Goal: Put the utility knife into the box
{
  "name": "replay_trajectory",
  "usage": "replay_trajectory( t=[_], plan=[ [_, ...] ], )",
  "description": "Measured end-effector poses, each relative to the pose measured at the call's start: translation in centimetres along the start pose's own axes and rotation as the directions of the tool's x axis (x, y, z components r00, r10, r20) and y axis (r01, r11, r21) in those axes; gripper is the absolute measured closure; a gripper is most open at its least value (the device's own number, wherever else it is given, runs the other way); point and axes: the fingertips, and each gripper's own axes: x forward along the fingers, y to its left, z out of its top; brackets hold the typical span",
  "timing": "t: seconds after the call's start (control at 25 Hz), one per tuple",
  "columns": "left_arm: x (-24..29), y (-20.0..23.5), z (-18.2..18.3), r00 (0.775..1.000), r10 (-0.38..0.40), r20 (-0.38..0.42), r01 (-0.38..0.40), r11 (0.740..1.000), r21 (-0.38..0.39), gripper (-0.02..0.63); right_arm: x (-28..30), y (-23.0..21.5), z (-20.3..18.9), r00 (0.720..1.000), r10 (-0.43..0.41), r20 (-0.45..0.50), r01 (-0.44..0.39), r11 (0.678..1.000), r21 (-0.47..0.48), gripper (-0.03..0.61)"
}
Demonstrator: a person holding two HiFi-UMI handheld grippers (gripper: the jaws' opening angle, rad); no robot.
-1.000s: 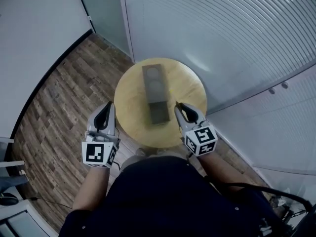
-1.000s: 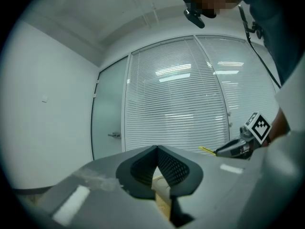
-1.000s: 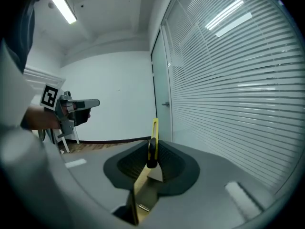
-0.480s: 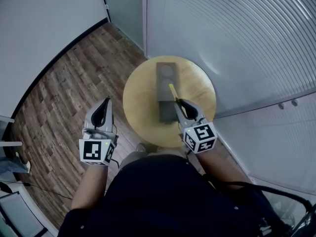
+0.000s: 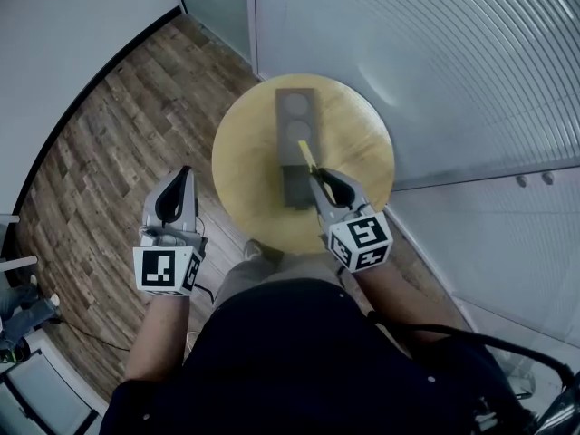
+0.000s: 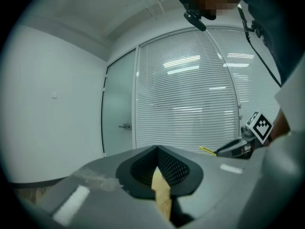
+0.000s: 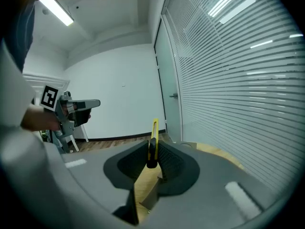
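Observation:
On the round wooden table (image 5: 249, 166) lies a long grey box (image 5: 294, 116), two round hollows in its far half and a darker part at its near end. My right gripper (image 5: 316, 178) hangs over that near end, shut on a yellow utility knife (image 5: 306, 155) that sticks out forward over the box. In the right gripper view the utility knife (image 7: 154, 130) stands on edge between the pads of my right gripper (image 7: 152, 151). My left gripper (image 5: 179, 178) is left of the table, over the floor, shut and holding nothing. The left gripper view shows the left gripper's (image 6: 156, 150) tips together.
A wood-plank floor (image 5: 109, 134) surrounds the table. A glass wall with blinds (image 5: 435, 53) runs close behind and to the right of it, and a glass door (image 6: 120, 128) stands at the far left. A chair (image 7: 71, 137) stands by the white wall.
My right gripper has carried the knife forward and down, from the table's near right edge to over the box's near end. The left gripper has drifted left and down, away from the table.

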Motion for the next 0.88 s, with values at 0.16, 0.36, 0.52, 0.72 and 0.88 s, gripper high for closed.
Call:
replay_trajectory(
  t=[0.16, 0.36, 0.52, 0.72, 0.88],
  plan=[
    [1.2, -0.6, -1.8, 0.999, -0.026, -0.033, 0.025, 1.000, -0.009, 0.611, 0.4, -0.5, -1.8, 1.000, -0.006, -0.028, 0.006, 1.000, 0.026, 0.508],
    [2.6, -0.5, -3.1, 0.997, -0.048, -0.063, 0.047, 0.999, -0.015, 0.611, 1.6, -0.8, -3.0, 0.998, -0.016, -0.061, 0.019, 0.998, 0.052, 0.508],
    [3.8, -0.8, -4.3, 0.995, -0.066, -0.071, 0.064, 0.998, -0.028, 0.611, 2.4, -1.2, -4.0, 0.997, -0.015, -0.073, 0.019, 0.998, 0.053, 0.508],
    [4.9, -1.9, -6.6, 0.991, -0.095, -0.098, 0.093, 0.995, -0.033, 0.611, 3.6, -1.0, -7.1, 0.995, -0.007, -0.103, 0.014, 0.997, 0.070, 0.508],
    [5.8, -2.1, -8.8, 0.985, -0.111, -0.136, 0.106, 0.993, -0.044, 0.611, 4.7, -1.0, -10.1, 0.989, 0.001, -0.149, 0.015, 0.995, 0.102, 0.508]
  ],
)
